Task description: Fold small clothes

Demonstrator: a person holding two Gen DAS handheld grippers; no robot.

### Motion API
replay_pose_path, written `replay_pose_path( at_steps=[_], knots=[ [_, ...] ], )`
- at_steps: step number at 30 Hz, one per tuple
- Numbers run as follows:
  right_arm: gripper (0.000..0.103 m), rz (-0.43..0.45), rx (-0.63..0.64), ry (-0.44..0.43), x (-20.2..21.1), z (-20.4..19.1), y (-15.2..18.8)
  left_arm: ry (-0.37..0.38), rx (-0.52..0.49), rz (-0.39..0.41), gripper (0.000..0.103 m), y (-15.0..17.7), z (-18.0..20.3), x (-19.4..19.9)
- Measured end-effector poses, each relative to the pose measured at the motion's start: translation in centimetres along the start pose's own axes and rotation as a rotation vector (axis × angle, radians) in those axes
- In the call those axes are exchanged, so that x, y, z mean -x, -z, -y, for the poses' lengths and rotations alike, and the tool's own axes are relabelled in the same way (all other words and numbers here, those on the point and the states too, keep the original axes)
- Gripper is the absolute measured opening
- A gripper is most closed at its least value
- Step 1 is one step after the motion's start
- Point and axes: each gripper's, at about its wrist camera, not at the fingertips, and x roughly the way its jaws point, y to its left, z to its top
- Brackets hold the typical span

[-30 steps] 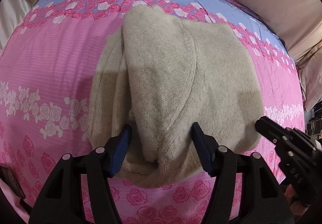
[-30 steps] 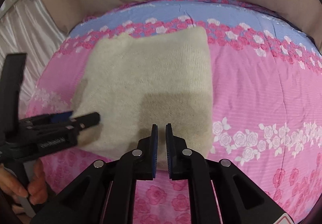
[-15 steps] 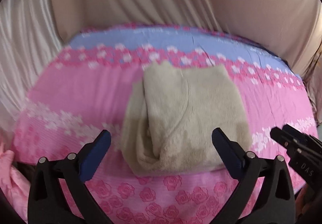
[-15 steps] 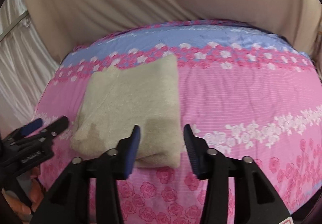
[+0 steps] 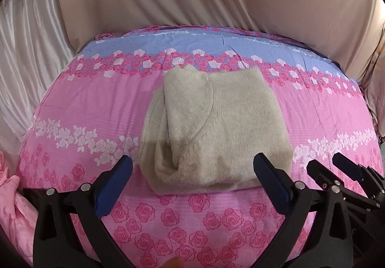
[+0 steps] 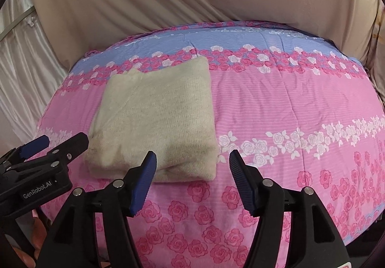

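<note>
The only readable text is "GenRobot.AI", printed in pale letters on the black body of the left hand-held gripper, which shows at the lower left edge of the right wrist view. A small red and white label sits at the bottom right edge of that same view, on the right hand-held gripper, but it is cut off and cannot be read.

Both wrist cameras are looking steeply down and forward over their own fingers at the bed, near its front edge. The left view is facing the folded beige garment head-on; the right view is seeing it from the right. Each is catching the other gripper at its edge.
</note>
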Motion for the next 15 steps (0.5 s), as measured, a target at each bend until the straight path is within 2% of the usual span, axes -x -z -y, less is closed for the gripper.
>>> replay_pose_path(
  at_steps=[15],
  knots=[
    [0.062, 0.01, -0.017, -0.006, 0.8, -1.9, 1.5, -0.03, -0.042, -0.02, 0.098, 1.3, -0.8, 0.7]
  ],
)
